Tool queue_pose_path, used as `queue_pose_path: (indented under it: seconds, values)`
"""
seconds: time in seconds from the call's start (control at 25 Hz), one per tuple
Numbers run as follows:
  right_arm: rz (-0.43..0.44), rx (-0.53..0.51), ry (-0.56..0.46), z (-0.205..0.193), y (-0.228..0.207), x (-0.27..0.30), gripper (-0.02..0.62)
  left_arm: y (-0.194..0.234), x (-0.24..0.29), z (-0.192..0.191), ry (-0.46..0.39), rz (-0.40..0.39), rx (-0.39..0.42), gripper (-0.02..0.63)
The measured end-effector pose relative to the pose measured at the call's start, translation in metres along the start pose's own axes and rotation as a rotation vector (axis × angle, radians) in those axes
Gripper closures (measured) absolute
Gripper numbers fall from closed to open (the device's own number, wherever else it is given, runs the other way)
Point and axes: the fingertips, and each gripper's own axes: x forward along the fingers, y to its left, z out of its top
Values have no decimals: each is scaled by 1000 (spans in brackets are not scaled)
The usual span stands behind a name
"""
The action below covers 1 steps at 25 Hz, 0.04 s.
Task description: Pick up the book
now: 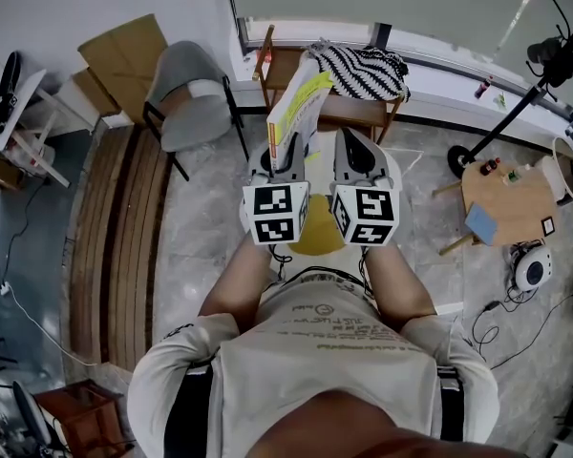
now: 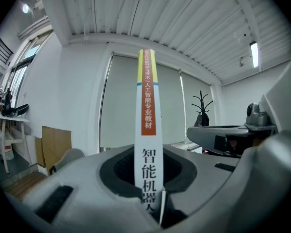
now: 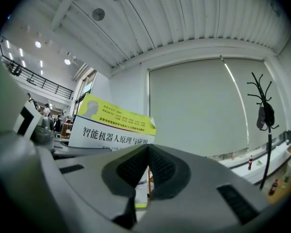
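Observation:
A white book with a yellow top band stands upright in the air in front of me, spine toward me. My left gripper is shut on its lower spine. In the left gripper view the spine rises straight up from between the jaws of the left gripper, orange band and Chinese print showing. My right gripper is held level just right of the book, apart from it. In the right gripper view the right gripper has its jaws together with nothing between them, and the book's cover shows off to the left.
Ahead is a wooden chair with a black-and-white striped cloth on it. A grey chair stands at left, a small round wooden table and a black stand at right. A yellow seat lies below the grippers.

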Motion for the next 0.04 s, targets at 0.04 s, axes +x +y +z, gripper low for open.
queue_pose_path:
  seconds: [0.04]
  values:
    - [1,0,0,0,1,-1,571,0,-1,0,1,-1,0,529]
